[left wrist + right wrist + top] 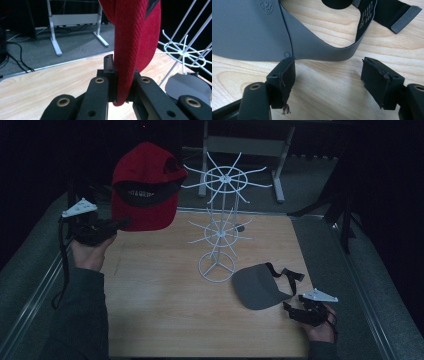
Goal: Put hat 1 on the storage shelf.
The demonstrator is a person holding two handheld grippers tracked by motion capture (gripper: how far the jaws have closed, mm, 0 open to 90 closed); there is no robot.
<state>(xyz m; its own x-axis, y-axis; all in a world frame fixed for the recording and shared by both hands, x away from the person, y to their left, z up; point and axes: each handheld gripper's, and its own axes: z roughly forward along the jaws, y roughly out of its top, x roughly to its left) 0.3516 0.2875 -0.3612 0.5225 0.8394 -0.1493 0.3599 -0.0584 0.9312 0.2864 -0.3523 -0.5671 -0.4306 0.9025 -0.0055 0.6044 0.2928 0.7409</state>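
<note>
A red cap (145,185) hangs in the air at the upper left, to the left of the white wire rack (220,220). My left gripper (122,223) is shut on the cap's brim; in the left gripper view the red cloth (132,50) is pinched between both jaws (118,87). A grey visor (260,285) with black straps lies flat on the wooden table (165,310) at the right. My right gripper (290,309) rests just behind the visor's edge (317,50), open, with bare wood between its pads (382,85).
The wire rack stands mid-table on a round base (216,267), with two tiers of thin spokes. A grey frame with legs (245,145) stands on the floor beyond the table. Metal rails (35,290) border the table's sides.
</note>
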